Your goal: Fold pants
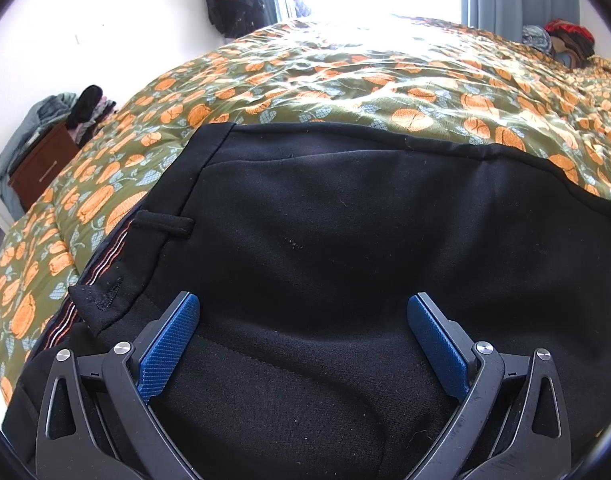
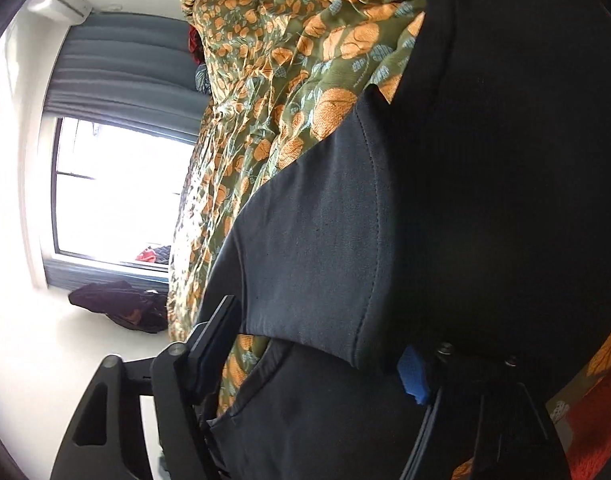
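Left gripper (image 1: 303,344): jaws wide apart, blue pads (image 1: 169,348) hovering over black pants (image 1: 345,240), nothing pinched. Right gripper (image 2: 321,356): rolled onto its side, jaws partly closed around a hemmed flap (image 2: 325,248) of the pants; cloth plainly between them, one blue pad (image 2: 413,376) peeking from under the hem, yet contact of both pads not clear, so grip or no grip impossible to tell.

Pants spread flat on the quilt (image 1: 345,76), waistband toward the left gripper, belt loop (image 1: 163,226) and buttonhole tab (image 1: 101,300) just left of that gripper. Far edge of the pants ending short of the quilt's middle.

Risks, as judgement. Shallow bite at the hem: cloth could slide out on the lift, fold then collapsing halfway. Quilt caught along with the flap, since quilt shows right beside the lower jaw: whole bed cover dragged up. Left side unpinned: waistband free to creep when the flap is pulled across, leaving a skewed fold.

Left view only: waistband details, the full width of the pants, a wooden cabinet (image 1: 41,164) beyond the quilt's left corner. Right view only: the raised flap and its stitched hem, a second layer of the pants under it, the window (image 2: 117,192) beyond the quilt, and an air conditioner (image 2: 63,2) high on the wall.
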The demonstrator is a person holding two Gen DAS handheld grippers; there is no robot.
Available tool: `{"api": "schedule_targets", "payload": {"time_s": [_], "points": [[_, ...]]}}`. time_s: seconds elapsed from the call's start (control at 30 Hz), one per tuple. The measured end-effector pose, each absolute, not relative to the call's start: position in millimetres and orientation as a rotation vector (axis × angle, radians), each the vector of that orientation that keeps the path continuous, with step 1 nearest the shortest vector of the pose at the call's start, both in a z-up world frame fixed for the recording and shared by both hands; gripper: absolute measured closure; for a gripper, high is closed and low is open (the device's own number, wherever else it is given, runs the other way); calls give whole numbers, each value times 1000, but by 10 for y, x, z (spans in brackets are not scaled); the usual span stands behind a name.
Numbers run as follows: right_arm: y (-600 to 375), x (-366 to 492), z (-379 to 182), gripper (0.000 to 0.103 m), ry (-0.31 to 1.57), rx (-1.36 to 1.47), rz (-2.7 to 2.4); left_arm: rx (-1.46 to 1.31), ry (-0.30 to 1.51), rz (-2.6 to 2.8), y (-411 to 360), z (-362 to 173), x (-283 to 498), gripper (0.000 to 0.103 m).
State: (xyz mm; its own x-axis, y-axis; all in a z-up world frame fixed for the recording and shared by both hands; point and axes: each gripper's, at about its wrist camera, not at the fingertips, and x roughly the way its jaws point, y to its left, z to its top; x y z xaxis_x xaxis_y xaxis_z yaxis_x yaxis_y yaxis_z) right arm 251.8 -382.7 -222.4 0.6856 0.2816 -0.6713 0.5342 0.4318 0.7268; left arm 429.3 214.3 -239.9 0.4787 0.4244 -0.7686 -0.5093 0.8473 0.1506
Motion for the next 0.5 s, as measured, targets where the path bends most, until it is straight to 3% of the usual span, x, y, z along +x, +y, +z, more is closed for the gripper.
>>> {"api": "schedule_targets", "payload": {"time_s": [0.07,0.2,0.3,0.37,0.5], "points": [[-3852,2499,-2226,85,858,1056,-195,-107,907,569,2141,-2400,4297,0],[-3918,2424,-2128,90,829,1006,-176,-122,1002,571,2154,-2326,4373,1],[-3914,2447,-1801,90,764,918,-100,-362,934,525,2126,-1937,4200,10],[-3874,2454,-1529,90,724,841,-30,-573,873,300,2024,-1757,4195,6],[-3768,2385,-1084,90,663,741,104,-755,990,-31,1583,-1739,4740,6]]}}
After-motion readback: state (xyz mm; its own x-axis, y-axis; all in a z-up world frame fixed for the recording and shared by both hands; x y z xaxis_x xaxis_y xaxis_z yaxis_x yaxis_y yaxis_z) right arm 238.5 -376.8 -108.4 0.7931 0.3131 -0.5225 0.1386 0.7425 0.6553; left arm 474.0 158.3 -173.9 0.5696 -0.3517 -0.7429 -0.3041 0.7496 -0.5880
